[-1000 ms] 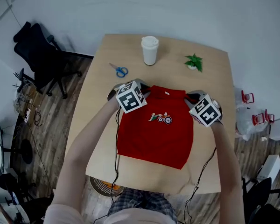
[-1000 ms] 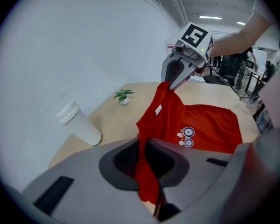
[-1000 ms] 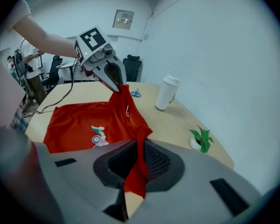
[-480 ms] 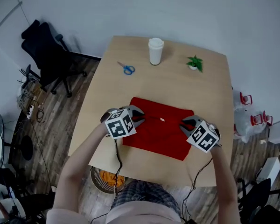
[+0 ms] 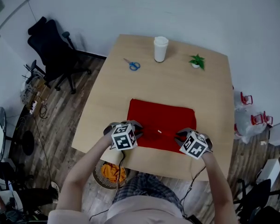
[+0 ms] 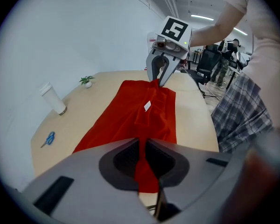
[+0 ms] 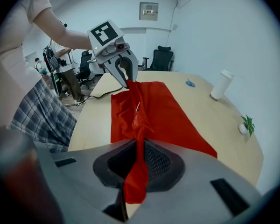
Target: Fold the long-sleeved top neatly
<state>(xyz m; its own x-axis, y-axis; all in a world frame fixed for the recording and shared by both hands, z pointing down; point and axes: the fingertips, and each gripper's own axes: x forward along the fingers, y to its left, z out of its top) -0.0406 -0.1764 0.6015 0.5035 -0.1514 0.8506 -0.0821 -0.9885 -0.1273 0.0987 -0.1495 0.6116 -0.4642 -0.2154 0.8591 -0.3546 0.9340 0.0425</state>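
Observation:
The red long-sleeved top (image 5: 161, 121) lies folded over on the wooden table (image 5: 109, 97), its white neck label (image 5: 159, 131) facing up near the front edge. My left gripper (image 5: 138, 130) is shut on the top's near left edge, and red cloth (image 6: 142, 169) runs between its pads. At the near right edge my right gripper (image 5: 179, 137) is shut as well, with a strip of red cloth (image 7: 136, 176) pinched in it. Each gripper view shows the other gripper across the top: the right gripper (image 6: 156, 82) and the left gripper (image 7: 128, 83).
A white lidded cup (image 5: 160, 49), blue scissors (image 5: 132, 65) and a small potted plant (image 5: 196, 61) stand along the table's far side. A black office chair (image 5: 53, 50) is at the left. A basket (image 5: 109, 172) sits under the front edge.
Both grippers have drawn the top's collar edge toward the near side of the table, folding it over itself. The printed picture on the front is now hidden.

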